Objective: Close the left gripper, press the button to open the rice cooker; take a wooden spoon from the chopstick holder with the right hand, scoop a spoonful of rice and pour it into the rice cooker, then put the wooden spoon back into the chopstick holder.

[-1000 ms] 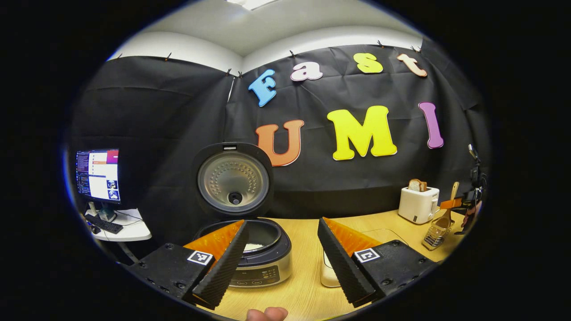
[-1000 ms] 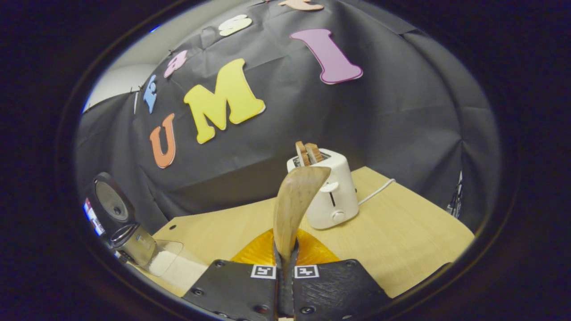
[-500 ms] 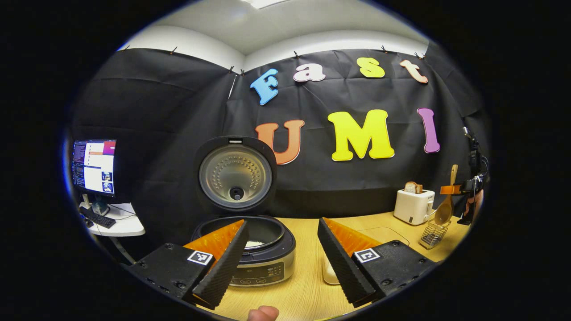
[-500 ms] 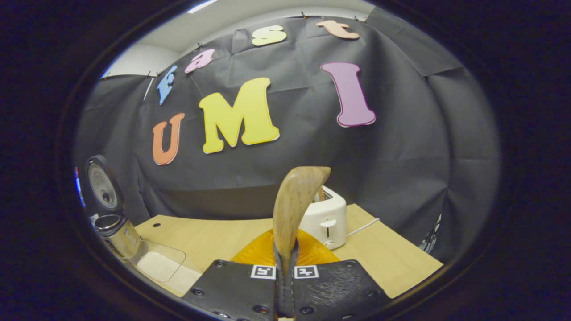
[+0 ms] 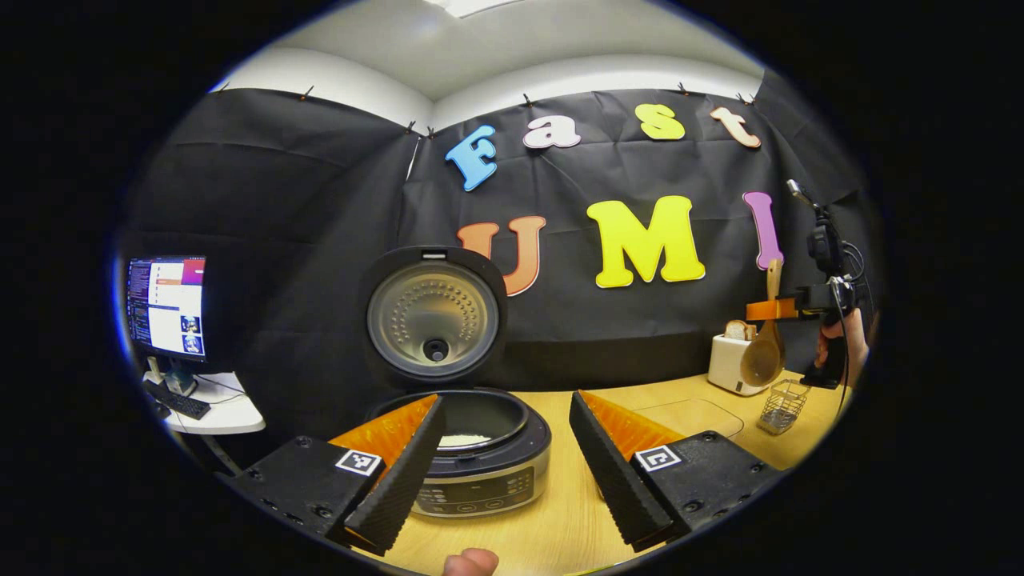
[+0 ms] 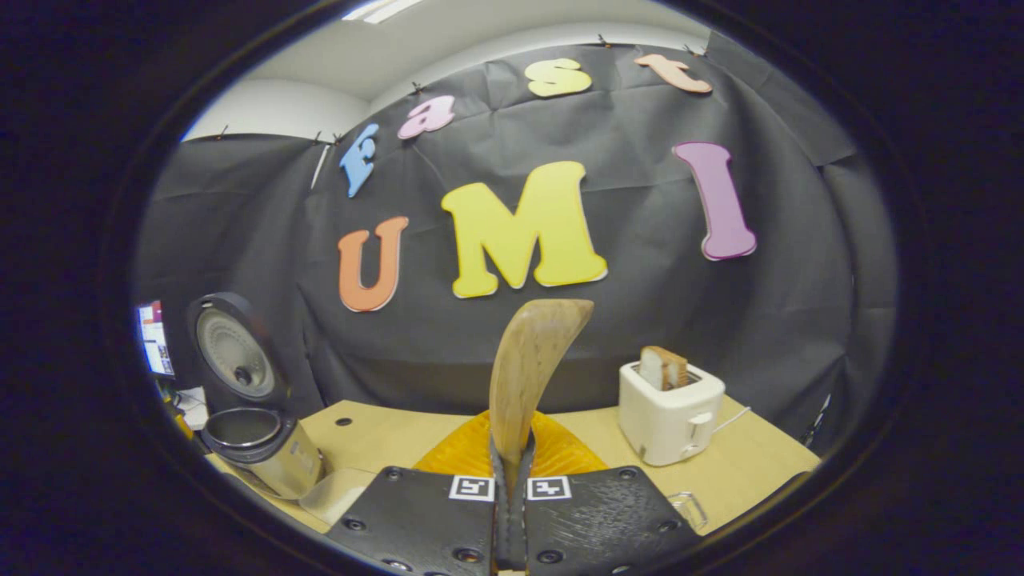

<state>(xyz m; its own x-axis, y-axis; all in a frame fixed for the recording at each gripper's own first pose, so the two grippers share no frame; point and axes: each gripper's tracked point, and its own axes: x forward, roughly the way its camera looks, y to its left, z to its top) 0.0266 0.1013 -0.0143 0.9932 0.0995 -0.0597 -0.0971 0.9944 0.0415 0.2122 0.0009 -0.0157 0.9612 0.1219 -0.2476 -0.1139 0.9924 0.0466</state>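
Note:
The rice cooker [image 5: 480, 456] stands open on the wooden table, its lid [image 5: 434, 312] upright and a little rice in the pot. My left gripper [image 5: 504, 472] is open just in front of it, holding nothing. At the far right my right gripper [image 5: 774, 309] is shut on the wooden spoon [image 5: 762, 358], whose bowl hangs above the wire chopstick holder [image 5: 782, 406]. In the right gripper view the spoon [image 6: 528, 376] rises from between the shut fingers of my right gripper [image 6: 512, 480]. The cooker [image 6: 258, 450] sits at the left there.
A white toaster [image 5: 730, 364] with bread stands behind the holder and also shows as the toaster [image 6: 670, 410] at right. A clear rice container [image 5: 694, 416] lies between cooker and holder. A monitor [image 5: 164, 308] stands on a side table at left. A hand [image 5: 840, 352] holds the right gripper.
The right gripper has lifted the spoon up clear of the chopstick holder and turned left, bringing the cooker further into its view. The left gripper has barely moved.

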